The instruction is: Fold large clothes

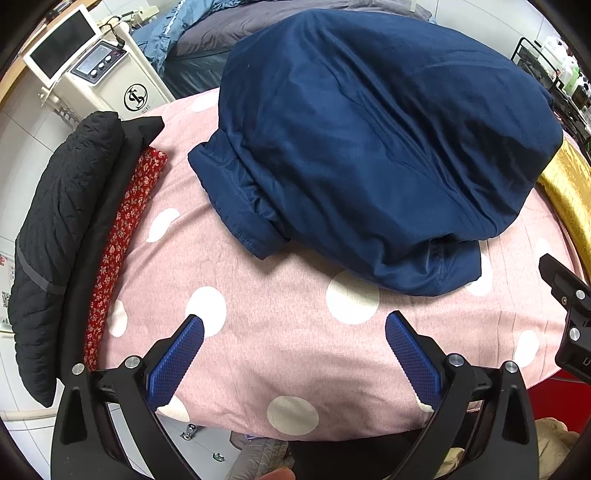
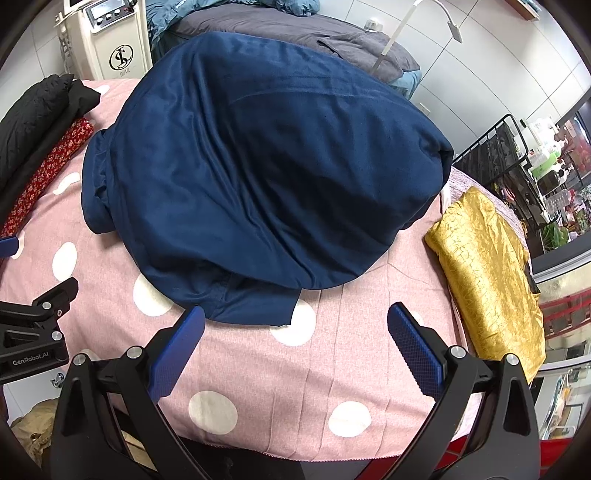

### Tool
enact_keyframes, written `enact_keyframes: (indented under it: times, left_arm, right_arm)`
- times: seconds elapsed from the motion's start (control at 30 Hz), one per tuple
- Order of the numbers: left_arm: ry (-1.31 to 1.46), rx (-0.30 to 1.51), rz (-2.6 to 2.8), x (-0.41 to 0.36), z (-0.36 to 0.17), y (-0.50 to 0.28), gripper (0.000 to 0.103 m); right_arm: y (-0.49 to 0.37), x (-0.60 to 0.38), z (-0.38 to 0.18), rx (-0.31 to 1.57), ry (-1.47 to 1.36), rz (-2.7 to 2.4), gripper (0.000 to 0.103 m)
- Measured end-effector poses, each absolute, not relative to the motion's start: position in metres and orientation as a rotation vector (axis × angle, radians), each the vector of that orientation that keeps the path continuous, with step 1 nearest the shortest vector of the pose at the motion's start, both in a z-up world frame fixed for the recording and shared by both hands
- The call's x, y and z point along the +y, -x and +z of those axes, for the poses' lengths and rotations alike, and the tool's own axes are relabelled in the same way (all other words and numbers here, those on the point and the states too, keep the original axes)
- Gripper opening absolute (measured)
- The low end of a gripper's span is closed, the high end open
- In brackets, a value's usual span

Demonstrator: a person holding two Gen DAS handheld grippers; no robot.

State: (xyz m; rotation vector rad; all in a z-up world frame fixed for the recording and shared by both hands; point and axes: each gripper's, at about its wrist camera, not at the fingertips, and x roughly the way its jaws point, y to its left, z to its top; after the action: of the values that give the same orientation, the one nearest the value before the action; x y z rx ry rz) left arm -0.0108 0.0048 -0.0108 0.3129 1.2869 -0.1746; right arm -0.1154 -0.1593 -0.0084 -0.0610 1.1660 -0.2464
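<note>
A large navy blue garment [image 1: 376, 147] lies folded in a thick bundle on the pink polka-dot cover [image 1: 288, 354] of the table; it also shows in the right wrist view [image 2: 258, 177]. A sleeve or cuff sticks out at its left side [image 1: 236, 206]. My left gripper [image 1: 293, 325] is open and empty, hovering over the cover just in front of the bundle. My right gripper [image 2: 295, 314] is open and empty, its left fingertip [image 2: 194, 317] close to the bundle's near hem.
Folded black clothes [image 1: 62, 229] and a red floral cloth [image 1: 122, 236] lie along the left edge. A folded gold cloth [image 2: 487, 273] lies at the right edge. A white machine [image 1: 107, 77] and a bed [image 2: 288, 33] stand behind. A black rack [image 2: 517, 162] stands at the right.
</note>
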Motion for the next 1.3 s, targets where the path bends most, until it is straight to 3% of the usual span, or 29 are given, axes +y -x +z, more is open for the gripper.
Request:
enact_keyframes:
  times: [1.3]
  left_arm:
    - [-0.321,1.320,-0.188,-0.001,-0.020,0.007,0.097]
  right_arm:
    - [0.110,-0.165,-0.020,1.197,0.049,-0.232,0.097]
